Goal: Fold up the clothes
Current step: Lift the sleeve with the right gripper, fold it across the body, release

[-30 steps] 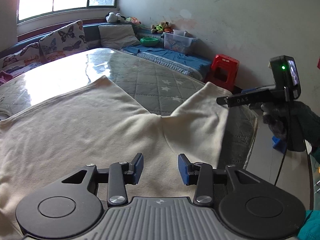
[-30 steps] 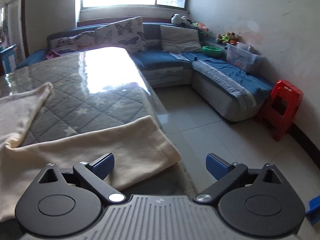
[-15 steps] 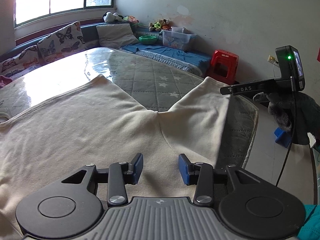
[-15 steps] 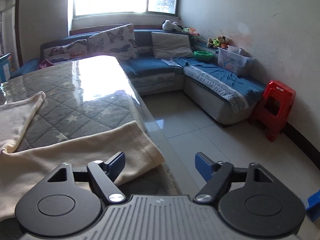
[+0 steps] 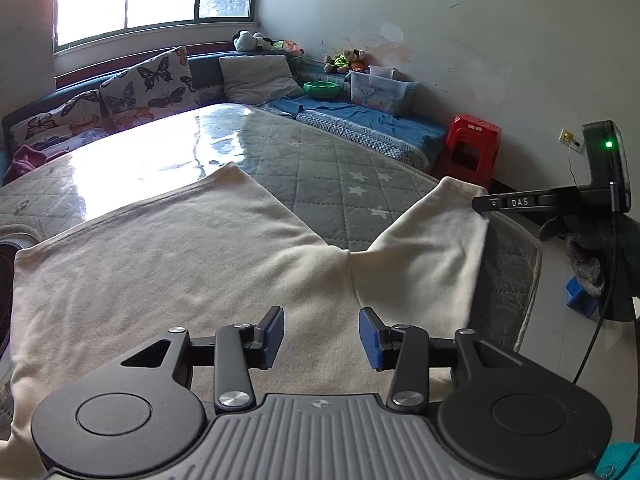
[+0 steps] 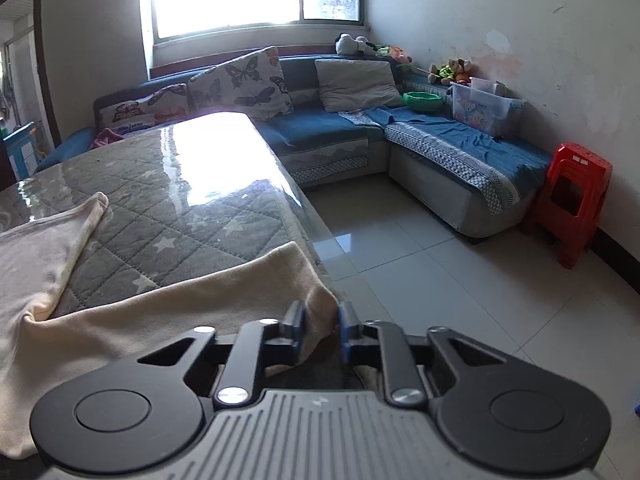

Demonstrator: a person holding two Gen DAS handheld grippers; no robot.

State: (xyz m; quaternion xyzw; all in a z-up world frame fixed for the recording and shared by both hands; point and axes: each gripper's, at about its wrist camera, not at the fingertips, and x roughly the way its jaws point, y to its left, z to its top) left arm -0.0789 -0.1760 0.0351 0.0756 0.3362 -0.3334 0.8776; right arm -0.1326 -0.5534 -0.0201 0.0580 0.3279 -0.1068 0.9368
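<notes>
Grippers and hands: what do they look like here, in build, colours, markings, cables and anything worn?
The left gripper and right gripper share one build: black linkage arms with silver pivot screws, blue finger pads, a ribbed grey body. From outside, the right one shows white "DAS" lettering, a green light and a black cable. The right hand wears a dark grey knit glove.

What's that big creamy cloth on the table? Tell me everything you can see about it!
The cream garment looks like a soft knit top, plain with no print, spread nearly flat on the quilted grey table cover. A sleeve reaches toward the table's edge. The right gripper is shut on the sleeve's end, which is puckered there. The left gripper hovers open above the body of the garment, and whether it touches the cloth can't be told. Nothing else lies on it.
</notes>
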